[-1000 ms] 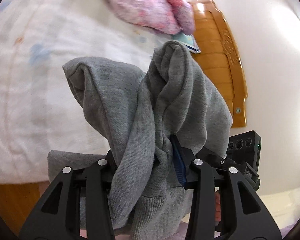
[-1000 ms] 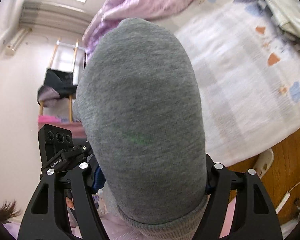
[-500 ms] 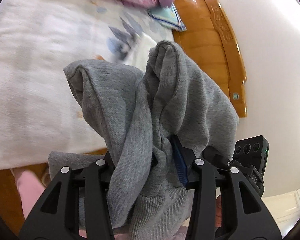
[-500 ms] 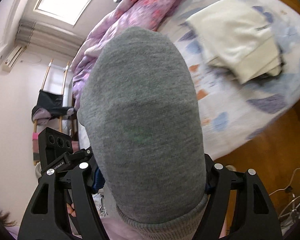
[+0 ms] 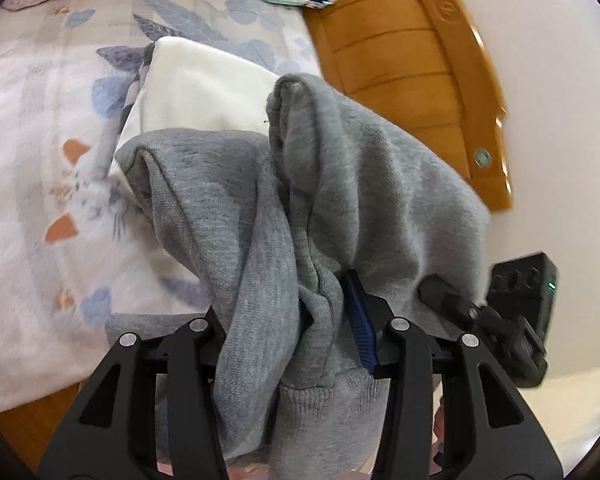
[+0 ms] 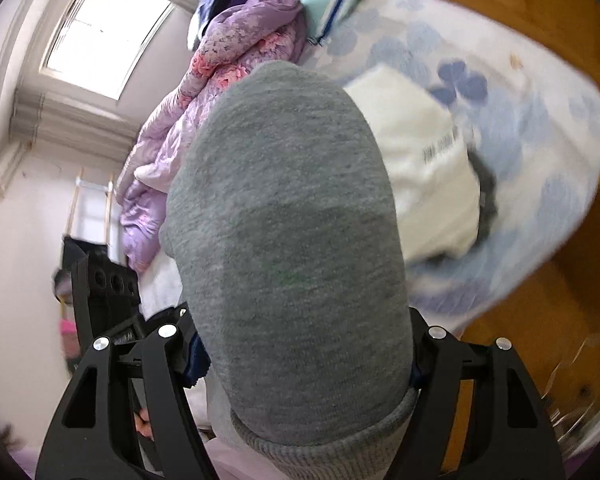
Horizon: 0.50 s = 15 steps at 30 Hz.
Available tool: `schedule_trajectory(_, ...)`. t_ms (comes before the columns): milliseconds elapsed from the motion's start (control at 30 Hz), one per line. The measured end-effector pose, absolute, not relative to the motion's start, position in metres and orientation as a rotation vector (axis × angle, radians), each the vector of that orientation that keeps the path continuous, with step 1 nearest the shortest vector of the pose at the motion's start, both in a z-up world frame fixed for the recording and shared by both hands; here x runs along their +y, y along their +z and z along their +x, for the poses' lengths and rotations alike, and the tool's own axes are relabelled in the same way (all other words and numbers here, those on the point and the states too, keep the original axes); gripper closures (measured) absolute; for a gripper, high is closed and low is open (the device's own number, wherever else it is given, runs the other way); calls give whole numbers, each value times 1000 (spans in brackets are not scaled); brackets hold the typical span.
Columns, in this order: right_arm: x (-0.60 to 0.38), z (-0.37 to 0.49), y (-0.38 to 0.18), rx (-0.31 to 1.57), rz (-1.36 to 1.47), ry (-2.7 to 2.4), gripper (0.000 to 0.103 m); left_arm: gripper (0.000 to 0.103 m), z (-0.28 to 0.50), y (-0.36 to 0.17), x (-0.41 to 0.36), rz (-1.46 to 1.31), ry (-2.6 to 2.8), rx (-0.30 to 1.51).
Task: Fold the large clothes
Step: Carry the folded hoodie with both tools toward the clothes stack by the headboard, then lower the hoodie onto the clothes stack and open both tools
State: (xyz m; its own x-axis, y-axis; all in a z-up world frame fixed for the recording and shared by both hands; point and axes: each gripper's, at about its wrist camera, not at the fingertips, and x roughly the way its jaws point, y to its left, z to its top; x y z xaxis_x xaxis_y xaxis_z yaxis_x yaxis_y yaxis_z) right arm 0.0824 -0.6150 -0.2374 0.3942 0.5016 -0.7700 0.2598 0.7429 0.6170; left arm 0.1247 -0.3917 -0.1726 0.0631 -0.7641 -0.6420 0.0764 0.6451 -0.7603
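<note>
Grey sweatshirt (image 5: 340, 208): thick knit, soft, floppy, prob. bulky not heavy; carried above bed (image 5: 28, 184), bunched in both grippers. Left gripper (image 5: 328, 316) clamped approx. halfway on gathered folds, jaws just eased wider; right gripper (image 6: 300, 344) clamped wide on fat roll. Best gripped at ribbed hem (image 6: 320, 436), where slip is judged least.

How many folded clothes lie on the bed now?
1: a white folded garment lies on the floral sheet, near the wooden bed end. Something dark shows under it; more may be hidden behind the grey sweater.

Left gripper (image 5: 324, 320) angled downward, fingers (image 5: 362, 320) clamped on bunched grey sweatshirt (image 5: 340, 184). Right gripper (image 6: 300, 340) angled downward, jaws wide, gripping thick fold of same garment.
</note>
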Motion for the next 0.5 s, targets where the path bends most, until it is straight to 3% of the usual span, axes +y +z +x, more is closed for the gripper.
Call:
schedule_trajectory(167,-630,172,-236,1231,610,254,35,58,196,-171,-419,-609,-587,1363)
schedule_trajectory(333,-653,252,-278,1313,665,300,35,55,253,-184,-427,-600,-456,1369)
schedule_trajectory(400,-656,285,-305,1351,633,306,12,43,276,-204,-438,-471,-407,1411)
schedule_trajectory(433,-660,298,-321,1342,594,283,8,38,289,-224,-446,-353,-369,1471)
schedule_trajectory(500,-668,319,-355,1399,447,118,8,38,298,-256,-447,-196,-190,1570)
